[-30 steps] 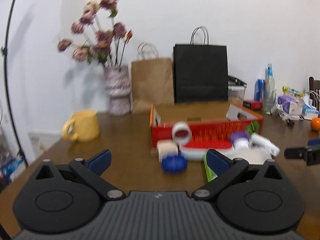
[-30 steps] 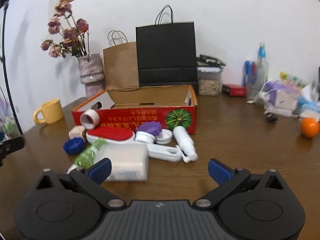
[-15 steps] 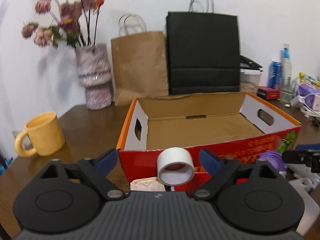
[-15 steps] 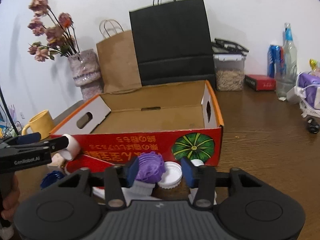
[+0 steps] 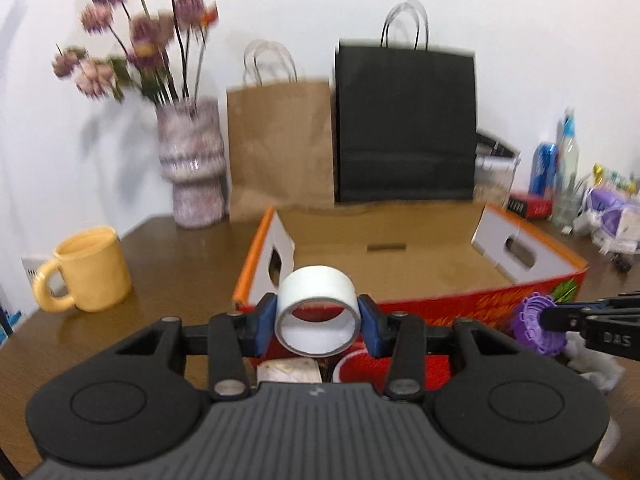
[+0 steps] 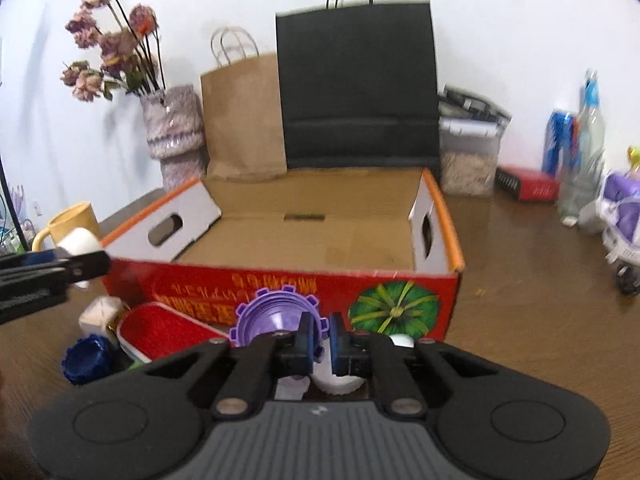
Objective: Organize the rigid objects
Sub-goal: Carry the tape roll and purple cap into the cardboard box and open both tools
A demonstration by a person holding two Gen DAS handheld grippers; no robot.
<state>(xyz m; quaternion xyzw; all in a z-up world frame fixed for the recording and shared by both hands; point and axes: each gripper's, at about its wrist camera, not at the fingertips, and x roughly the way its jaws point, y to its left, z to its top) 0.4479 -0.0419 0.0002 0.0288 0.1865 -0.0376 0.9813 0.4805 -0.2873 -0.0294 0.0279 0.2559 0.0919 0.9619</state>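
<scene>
- Cardboard box [image 6: 280,236], red on its outer front with a green pumpkin print, sits open on the brown surface [image 6: 528,320]; its inside shows only bare cardboard.
- Black paper bag [image 5: 404,124] and brown paper bag [image 5: 280,148] stand against the wall at the far side of the box, with a vase of dried flowers [image 5: 192,164] to their left.
- Yellow mug [image 5: 88,270] stands on the surface left of the box.
- Red-topped container [image 6: 160,330], a blue cap [image 6: 86,360] and a small beige block [image 6: 100,312] lie together on the surface at the near left of the box front.
- Left hand-held gripper [image 5: 318,320] is clamped on a white tape roll [image 5: 318,312], held sideways above the box's near left edge.
- Right hand-held gripper [image 6: 324,344] has its jaws pinched on the rim of a purple toothed lid [image 6: 272,314], lifted in front of the box's near wall.
- White cap [image 6: 336,384] lies on the surface under the right hand-held gripper.
</scene>
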